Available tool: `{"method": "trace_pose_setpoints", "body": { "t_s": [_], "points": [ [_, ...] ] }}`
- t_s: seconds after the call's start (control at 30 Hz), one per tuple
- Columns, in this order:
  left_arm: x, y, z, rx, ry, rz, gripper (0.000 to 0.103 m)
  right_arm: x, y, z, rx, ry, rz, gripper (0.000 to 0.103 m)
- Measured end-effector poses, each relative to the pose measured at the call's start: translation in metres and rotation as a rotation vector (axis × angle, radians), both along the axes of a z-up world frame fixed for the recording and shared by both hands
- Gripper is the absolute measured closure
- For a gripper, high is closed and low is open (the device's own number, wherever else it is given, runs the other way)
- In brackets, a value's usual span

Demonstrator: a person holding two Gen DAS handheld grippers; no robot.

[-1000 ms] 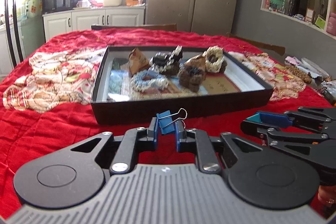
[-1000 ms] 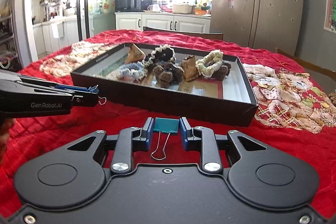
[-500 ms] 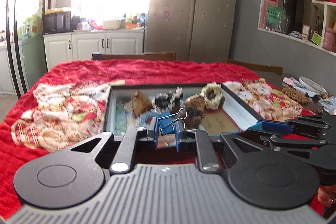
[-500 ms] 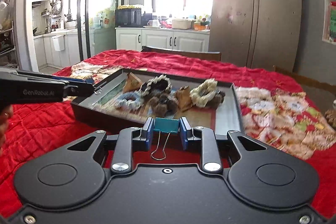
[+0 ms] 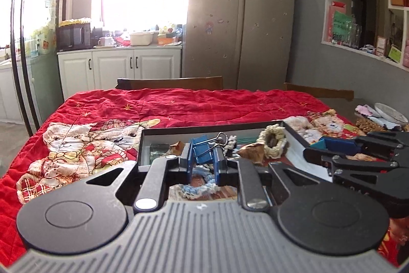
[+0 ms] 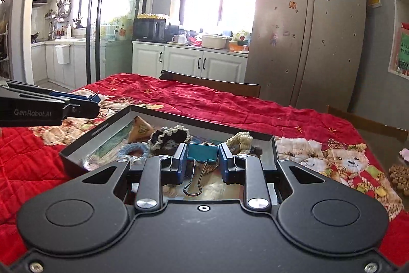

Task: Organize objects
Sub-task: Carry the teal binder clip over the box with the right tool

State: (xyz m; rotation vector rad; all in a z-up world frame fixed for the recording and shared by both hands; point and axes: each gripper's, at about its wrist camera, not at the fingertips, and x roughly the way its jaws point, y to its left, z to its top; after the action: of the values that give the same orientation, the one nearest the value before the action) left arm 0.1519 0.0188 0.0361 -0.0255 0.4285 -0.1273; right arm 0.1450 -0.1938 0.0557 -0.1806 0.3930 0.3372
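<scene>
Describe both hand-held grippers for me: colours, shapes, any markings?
Both match. The left hand-held gripper has matte black linkage arms with silver pivot screws, two round black discs and blue finger pads; its base is ribbed grey. The right hand-held gripper looks the same over a smooth black base. White "GenRobot.AI" lettering runs along the left one's side.

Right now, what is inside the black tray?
The black tray holds several crocheted hair scrunchies, a brown wedge-shaped piece and printed paper on its floor. The right gripper and its teal binder clip cover the near part.
</scene>
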Motion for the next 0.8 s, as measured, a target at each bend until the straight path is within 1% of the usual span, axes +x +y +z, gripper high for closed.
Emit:
{"method": "trace_pose_setpoints", "body": {
  "t_s": [0.17,0.33,0.57,0.8],
  "points": [
    [0.025,0.005,-0.011,0.005,0.039,0.017,0.084,0.023,0.001,-0.003,0.008,0.014,-0.024,0.078],
    [0.048,0.005,-0.025,0.004,0.096,0.020,0.084,0.045,0.000,-0.011,0.022,0.037,-0.045,0.078],
    [0.069,0.002,-0.041,0.023,0.131,0.033,0.084,0.071,-0.003,-0.029,0.033,0.079,-0.072,0.078],
    [0.080,0.002,-0.052,0.035,0.150,0.049,0.084,0.086,-0.007,-0.046,0.040,0.112,-0.090,0.078]
  ]
}}
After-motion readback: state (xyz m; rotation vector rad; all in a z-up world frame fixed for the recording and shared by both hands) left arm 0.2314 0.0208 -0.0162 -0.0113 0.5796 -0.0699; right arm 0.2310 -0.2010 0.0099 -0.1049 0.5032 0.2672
